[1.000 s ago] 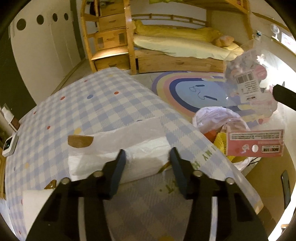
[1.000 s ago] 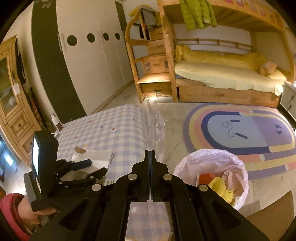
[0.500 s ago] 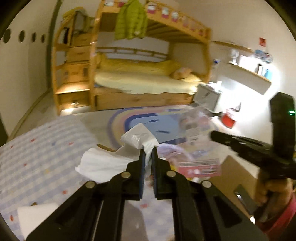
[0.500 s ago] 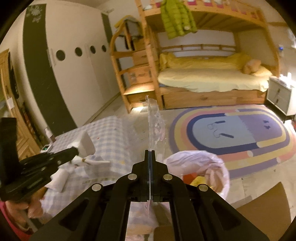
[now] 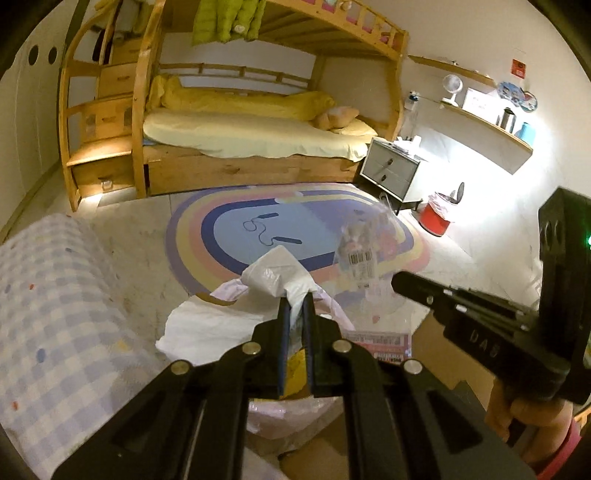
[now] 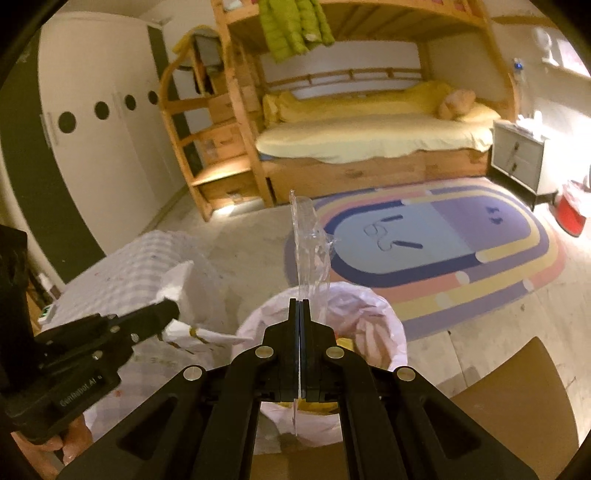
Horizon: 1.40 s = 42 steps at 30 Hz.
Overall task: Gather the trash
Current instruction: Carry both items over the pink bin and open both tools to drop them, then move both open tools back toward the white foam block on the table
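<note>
Big room first: a bunk bed (image 5: 236, 122) fills the back wall, yellow bedding on the lower bunk, a green jacket (image 6: 291, 26) hanging off the top rail. In front of it, a rainbow rug (image 6: 480, 258) spreads across the floor. On the left, the checked cloth (image 5: 48, 314) of a table runs out toward the floor.

Down low in the middle sits the bin (image 6: 369, 306), lined with a pale bag, something yellow inside it. A red bin (image 5: 437, 221) stands well off by the nightstand (image 5: 391, 173).

Now the grippers. The left gripper (image 5: 295, 306) is clamped down on a white wrapper (image 5: 207, 325), jaws nearly together with the crumpled plastic bunched between them; the wrapper hangs past the table edge, just beside the bin. The right gripper (image 6: 300, 306) is fully closed on a clear packet (image 6: 310, 251), which stands up edge-on from the fingertips, directly over the bin's mouth. In the left view that packet shows a barcode label (image 5: 360, 258) and a pink card at its foot.
</note>
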Motion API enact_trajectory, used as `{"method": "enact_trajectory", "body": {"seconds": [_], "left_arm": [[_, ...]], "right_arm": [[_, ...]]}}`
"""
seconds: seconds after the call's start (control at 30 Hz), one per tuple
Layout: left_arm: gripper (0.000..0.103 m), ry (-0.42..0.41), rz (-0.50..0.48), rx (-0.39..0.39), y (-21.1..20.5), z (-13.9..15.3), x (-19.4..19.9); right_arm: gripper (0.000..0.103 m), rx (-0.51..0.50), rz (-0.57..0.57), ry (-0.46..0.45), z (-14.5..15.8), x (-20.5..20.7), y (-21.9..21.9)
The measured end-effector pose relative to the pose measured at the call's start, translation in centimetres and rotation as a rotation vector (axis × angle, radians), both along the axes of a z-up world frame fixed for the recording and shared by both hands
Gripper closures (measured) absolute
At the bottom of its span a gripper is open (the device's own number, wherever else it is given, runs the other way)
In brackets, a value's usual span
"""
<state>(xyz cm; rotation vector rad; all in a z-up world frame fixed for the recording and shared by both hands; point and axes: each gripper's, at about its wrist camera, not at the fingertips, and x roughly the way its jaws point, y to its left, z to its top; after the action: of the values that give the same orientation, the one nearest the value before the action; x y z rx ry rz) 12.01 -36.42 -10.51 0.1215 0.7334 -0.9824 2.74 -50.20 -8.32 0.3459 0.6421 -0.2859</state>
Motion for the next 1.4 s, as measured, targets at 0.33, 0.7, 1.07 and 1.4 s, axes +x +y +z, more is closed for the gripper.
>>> {"method": "enact_trajectory", "body": {"seconds": [0.33,0.7,1.07,1.4], "left_arm": [[0.091,0.155,0.017,0.019,-3.1,-3.4,4.0],[0.058,0.118,0.071,0.019,-1.0,-2.2,3.2],[0.057,-0.017,0.15,0.035,6.3,3.3,-1.8],[0.046,-0.072,0.313,0.027,18.1,5.6,-4.2]], "right_arm": [[0.098,0.03,-0.001,0.11,-5.1,3.9,-2.3],[0.077,0.082,-0.063,0.088,-4.5,1.3,-2.7],[0.077,0.073,0.015,0.019,-0.2,-3.5,2.0],[0.071,0.031,0.235,0.027,1.9,-2.0,11.4]]}}
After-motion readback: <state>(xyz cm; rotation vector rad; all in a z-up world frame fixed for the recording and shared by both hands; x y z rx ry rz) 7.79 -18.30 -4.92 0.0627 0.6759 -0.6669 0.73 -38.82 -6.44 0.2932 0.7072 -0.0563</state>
